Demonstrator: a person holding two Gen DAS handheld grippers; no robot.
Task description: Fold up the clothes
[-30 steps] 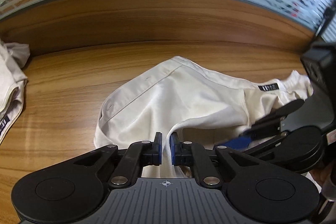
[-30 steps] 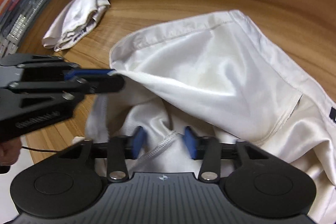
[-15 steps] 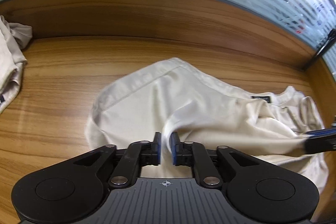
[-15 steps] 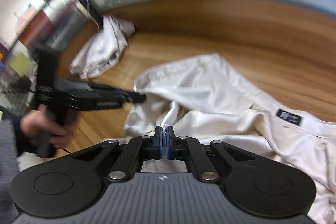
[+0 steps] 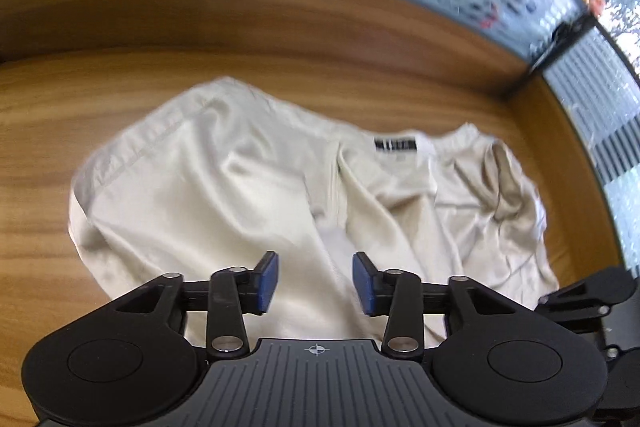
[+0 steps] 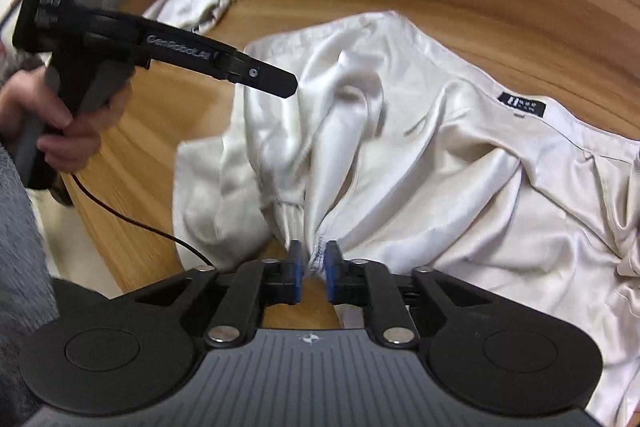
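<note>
Garment: a cream satin garment lies rumpled on the wooden table, spread just ahead of both hand-held grippers, black label facing up.
Left hand-held gripper: released, blue pads wide apart, hovering over the cloth and holding nothing.
Right hand-held gripper: clenched on a gathered, stitched edge of the garment, cloth bunched between its pads and pulled up into ridges.
Other cloth: a second pale garment sits well beyond the left one, at the table's far side.
Doing it well, as I judge: keep the right pinch firm, take a matching edge with the left, and draw the slippery fabric flat before creasing, since satin slides and bunches.
</note>
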